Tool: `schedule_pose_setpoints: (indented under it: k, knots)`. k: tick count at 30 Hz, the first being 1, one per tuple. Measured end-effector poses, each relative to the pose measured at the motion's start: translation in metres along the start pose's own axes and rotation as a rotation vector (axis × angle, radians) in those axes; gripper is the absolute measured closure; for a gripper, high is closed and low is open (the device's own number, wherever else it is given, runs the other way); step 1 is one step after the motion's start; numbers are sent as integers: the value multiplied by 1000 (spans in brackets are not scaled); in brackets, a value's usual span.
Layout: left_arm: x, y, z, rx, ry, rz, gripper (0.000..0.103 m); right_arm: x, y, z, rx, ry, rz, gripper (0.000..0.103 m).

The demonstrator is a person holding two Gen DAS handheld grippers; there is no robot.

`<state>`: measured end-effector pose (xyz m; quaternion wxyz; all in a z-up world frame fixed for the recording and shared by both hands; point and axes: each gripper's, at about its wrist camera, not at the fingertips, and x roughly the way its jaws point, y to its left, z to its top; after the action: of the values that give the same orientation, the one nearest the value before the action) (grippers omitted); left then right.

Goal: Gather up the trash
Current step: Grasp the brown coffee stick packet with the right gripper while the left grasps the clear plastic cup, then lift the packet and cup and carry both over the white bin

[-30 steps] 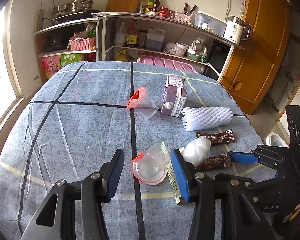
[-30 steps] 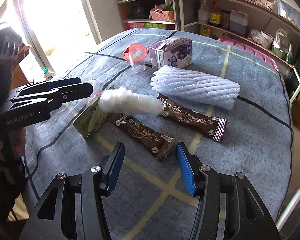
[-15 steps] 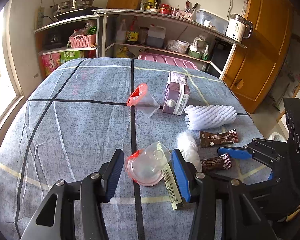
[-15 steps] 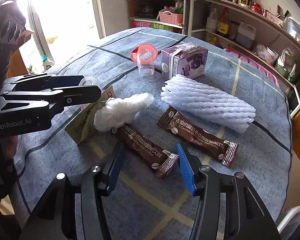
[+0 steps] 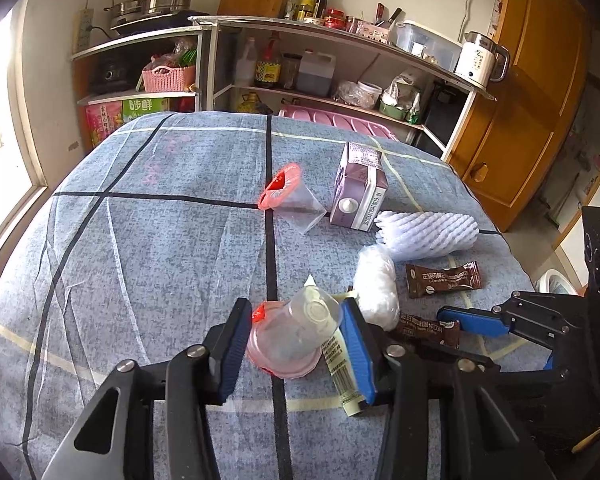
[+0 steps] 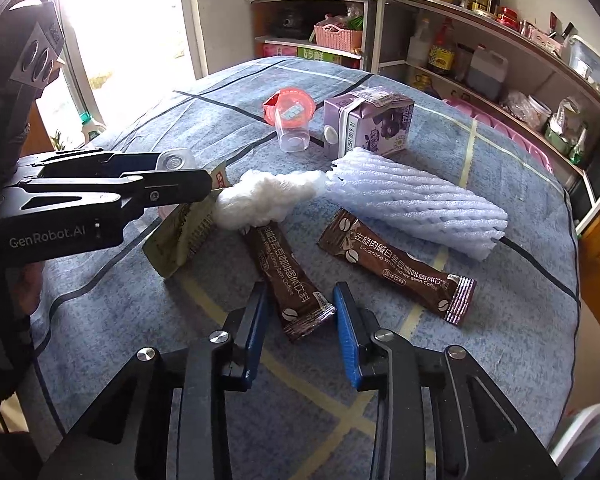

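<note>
Trash lies on a blue checked tablecloth (image 5: 160, 248). My left gripper (image 5: 296, 344) is open with its jaws on either side of a clear plastic cup with a pink lid (image 5: 296, 340), lying on its side. My right gripper (image 6: 300, 316) is open around the near end of a brown coffee sachet (image 6: 288, 280). A second brown sachet (image 6: 396, 264), a white crumpled plastic wad (image 6: 260, 200), a green wrapper (image 6: 184, 232), a white foam net sleeve (image 6: 416, 204), a purple milk carton (image 6: 364, 124) and another clear cup with a red lid (image 6: 290, 120) lie nearby.
Shelves (image 5: 300, 68) with bottles, a pink basket and a kettle stand behind the table. A wooden door (image 5: 540, 80) is at the right. A bright window (image 6: 112, 32) is at the left. The left gripper's body (image 6: 80, 208) reaches in from the left in the right wrist view.
Both grippers have moved forward and down. The left jaws now flank the clear cup; the right jaws now flank the near sachet's end. The white wad shifted.
</note>
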<state>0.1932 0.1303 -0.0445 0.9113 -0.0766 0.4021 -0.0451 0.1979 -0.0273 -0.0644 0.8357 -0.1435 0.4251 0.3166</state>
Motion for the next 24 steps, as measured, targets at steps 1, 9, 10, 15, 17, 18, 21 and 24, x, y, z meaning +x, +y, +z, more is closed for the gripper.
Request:
schedule_pose_setpoints:
  k: [1, 9, 10, 15, 17, 18, 21, 24]
  knots:
    - [0, 0, 1, 5, 1, 4, 69, 0, 0, 0, 0, -1, 2, 75]
    - [-8, 2, -1, -3, -14, 9, 71, -5, 3, -5, 11, -5, 2, 76]
    - [-10, 2, -1, -2, -18, 8, 71, -6, 3, -6, 17, -5, 5, 76]
    - [-22, 0, 0, 3, -39, 6, 71, -12, 3, -13, 51, -13, 18, 76]
    - [-25, -1, 0, 2, -41, 4, 71, -16, 4, -16, 57, -16, 15, 76]
    - [-28, -1, -1, 0, -45, 3, 71, -18, 4, -17, 59, -18, 17, 76]
    - [-37, -4, -2, 8, -56, 7, 71, -25, 1, -22, 90, -20, 20, 76]
    - [-48, -8, -4, 12, -70, -3, 71, -35, -2, -29, 124, -41, 38, 76]
